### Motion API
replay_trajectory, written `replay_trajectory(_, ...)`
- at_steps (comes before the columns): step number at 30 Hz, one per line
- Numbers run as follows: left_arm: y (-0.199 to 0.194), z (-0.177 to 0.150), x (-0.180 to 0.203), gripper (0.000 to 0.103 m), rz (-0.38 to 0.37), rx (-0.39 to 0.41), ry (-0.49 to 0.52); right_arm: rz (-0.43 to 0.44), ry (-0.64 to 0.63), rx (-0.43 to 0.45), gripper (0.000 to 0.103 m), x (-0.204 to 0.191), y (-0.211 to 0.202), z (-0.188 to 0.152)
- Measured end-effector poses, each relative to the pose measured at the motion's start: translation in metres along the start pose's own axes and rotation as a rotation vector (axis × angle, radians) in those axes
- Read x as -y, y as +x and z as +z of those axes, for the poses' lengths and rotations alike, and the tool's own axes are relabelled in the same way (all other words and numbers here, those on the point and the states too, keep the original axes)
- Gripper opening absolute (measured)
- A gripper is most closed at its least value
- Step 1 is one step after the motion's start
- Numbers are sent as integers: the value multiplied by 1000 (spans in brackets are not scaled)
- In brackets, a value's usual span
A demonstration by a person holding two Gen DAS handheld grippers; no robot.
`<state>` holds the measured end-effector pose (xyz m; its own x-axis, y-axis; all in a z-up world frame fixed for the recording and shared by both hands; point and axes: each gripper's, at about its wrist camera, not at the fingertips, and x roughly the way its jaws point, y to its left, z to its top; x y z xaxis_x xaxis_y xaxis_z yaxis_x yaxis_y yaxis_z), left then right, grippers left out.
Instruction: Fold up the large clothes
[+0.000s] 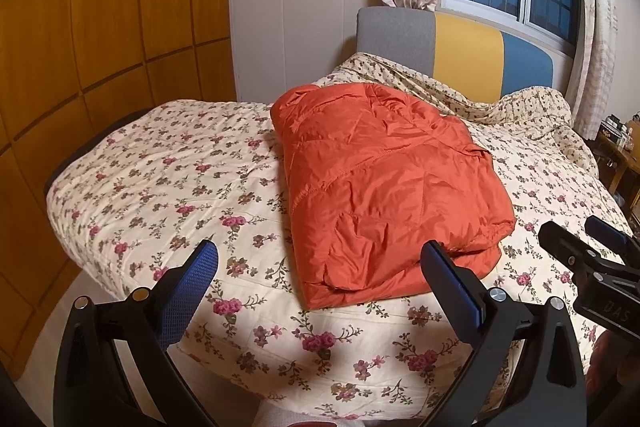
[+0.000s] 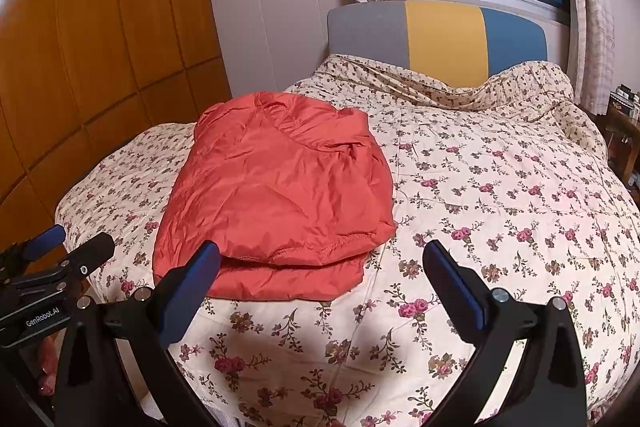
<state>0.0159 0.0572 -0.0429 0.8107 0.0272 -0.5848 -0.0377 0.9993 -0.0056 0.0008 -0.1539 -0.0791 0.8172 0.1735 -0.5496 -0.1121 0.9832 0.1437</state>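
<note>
The orange jacket [image 1: 384, 187] lies folded into a thick bundle on the bed's floral quilt [image 1: 160, 187], near its foot edge. The left claw [image 1: 320, 267] hangs spread wide and empty at the bundle's 6 o'clock; the right claw [image 2: 320, 267], also spread and empty, sits toward 4 o'clock, neither touching.

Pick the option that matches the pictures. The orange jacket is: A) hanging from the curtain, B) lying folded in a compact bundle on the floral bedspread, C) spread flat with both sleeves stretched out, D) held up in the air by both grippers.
B: the orange jacket lies as a folded bundle on the floral bedspread, while the left gripper and right gripper are both open and hold nothing.
</note>
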Motion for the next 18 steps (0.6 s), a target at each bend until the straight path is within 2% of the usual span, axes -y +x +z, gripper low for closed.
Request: replay_trajectory(18,2,-1,2,100,-9,-14,-7,0,5,-4,101,3,3,-3)
